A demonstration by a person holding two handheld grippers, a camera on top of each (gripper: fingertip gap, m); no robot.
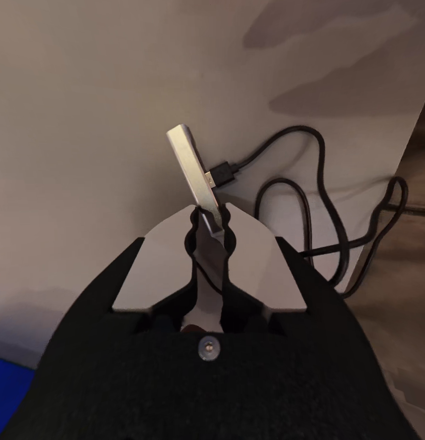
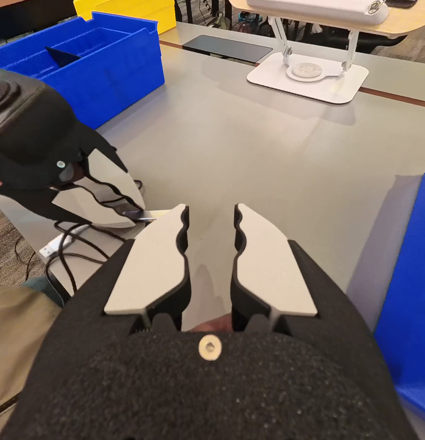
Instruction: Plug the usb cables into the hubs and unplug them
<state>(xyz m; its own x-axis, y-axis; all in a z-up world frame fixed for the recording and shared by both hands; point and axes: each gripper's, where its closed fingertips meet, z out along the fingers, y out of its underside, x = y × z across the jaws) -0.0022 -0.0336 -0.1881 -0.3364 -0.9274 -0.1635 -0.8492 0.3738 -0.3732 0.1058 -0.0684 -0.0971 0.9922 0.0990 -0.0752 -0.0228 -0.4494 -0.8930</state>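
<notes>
In the left wrist view my left gripper (image 1: 210, 207) is shut on the near end of a slim silver USB hub (image 1: 190, 166). A black USB plug (image 1: 222, 173) sits in the hub's right side, with part of its metal tip showing. Its black cable (image 1: 325, 190) loops over the grey table toward the edge. In the right wrist view my right gripper (image 2: 211, 209) is open and empty above the table. The left gripper (image 2: 137, 215) shows at the left there, clamped on the hub (image 2: 159, 212). A white USB plug (image 2: 49, 250) lies near the table edge among black cables (image 2: 70, 259).
A blue bin (image 2: 87, 69) stands at the back left with a yellow bin (image 2: 135, 12) behind it. A white stand (image 2: 309, 76) stands at the back right. Another blue bin (image 2: 411, 285) is at the right. The table edge (image 1: 397, 181) runs close to the cables.
</notes>
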